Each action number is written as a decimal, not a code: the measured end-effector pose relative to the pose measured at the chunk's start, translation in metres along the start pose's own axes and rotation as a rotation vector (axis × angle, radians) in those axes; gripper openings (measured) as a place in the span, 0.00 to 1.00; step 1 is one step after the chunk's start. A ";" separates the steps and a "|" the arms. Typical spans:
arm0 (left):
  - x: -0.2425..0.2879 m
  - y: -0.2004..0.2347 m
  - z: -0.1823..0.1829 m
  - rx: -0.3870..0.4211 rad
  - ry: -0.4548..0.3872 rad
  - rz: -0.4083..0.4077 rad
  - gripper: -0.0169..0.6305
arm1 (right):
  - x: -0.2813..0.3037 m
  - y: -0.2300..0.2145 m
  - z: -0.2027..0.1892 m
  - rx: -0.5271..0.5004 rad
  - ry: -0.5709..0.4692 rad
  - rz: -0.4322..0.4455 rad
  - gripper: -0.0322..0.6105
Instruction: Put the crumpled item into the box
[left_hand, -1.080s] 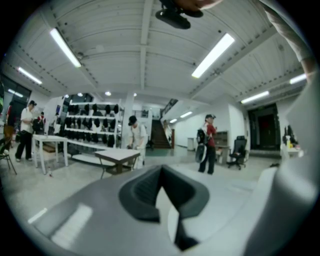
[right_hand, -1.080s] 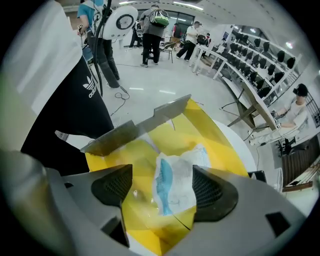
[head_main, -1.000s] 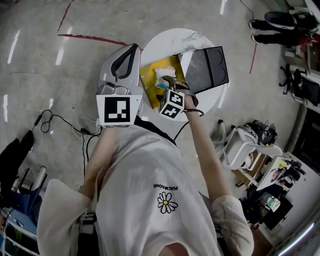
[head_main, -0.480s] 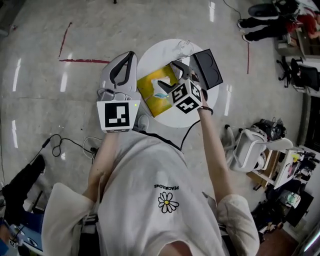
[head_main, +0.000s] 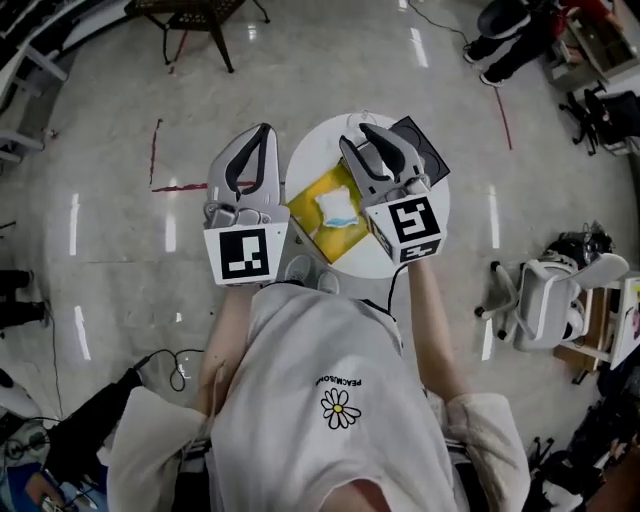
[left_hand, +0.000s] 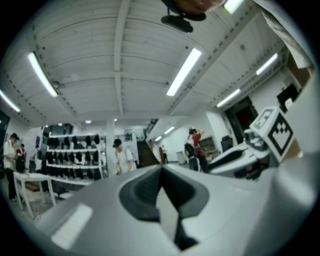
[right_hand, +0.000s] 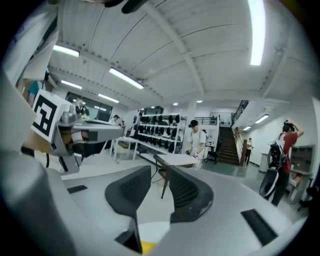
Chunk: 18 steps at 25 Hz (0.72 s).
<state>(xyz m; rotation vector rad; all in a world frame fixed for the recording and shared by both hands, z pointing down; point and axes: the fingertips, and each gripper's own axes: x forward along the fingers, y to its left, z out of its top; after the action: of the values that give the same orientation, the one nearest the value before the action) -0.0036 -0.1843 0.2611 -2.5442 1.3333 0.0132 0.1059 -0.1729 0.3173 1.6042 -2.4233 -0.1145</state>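
The crumpled white item (head_main: 335, 208) lies inside the yellow box (head_main: 310, 206) on the round white table (head_main: 400, 255). My right gripper (head_main: 358, 136) is raised over the table's far right part, clear of the box. Its jaws are closing with a narrow gap and nothing between them; the right gripper view looks out across the room past the right gripper (right_hand: 159, 172). My left gripper (head_main: 264, 132) hovers left of the table, shut and empty, its pads (left_hand: 150, 187) meeting at the tips. A sliver of the yellow box (right_hand: 146, 245) shows below the right jaws.
A black lid (head_main: 432, 152) lies at the table's far right, partly under the right gripper. On the floor there is red tape (head_main: 160, 180), a dark chair (head_main: 190, 15) far off and a white office chair (head_main: 545, 295) at right. People and shelves (right_hand: 160, 131) stand across the room.
My right gripper has lifted away from the yellow box and swung right, and its jaws have narrowed. The crumpled item stays in the box. The left gripper keeps its place.
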 end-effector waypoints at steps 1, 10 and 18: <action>0.000 -0.002 0.005 0.002 -0.008 -0.003 0.03 | -0.007 -0.002 0.006 0.043 -0.033 -0.027 0.21; 0.001 -0.043 0.021 -0.025 -0.021 -0.093 0.03 | -0.063 -0.020 0.000 0.321 -0.116 -0.271 0.05; -0.002 -0.082 -0.004 -0.071 0.029 -0.170 0.03 | -0.094 -0.025 -0.051 0.330 -0.005 -0.389 0.05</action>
<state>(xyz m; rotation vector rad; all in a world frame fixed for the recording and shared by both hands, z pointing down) 0.0610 -0.1400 0.2842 -2.7190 1.1415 -0.0088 0.1752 -0.0934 0.3475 2.2066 -2.1867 0.2291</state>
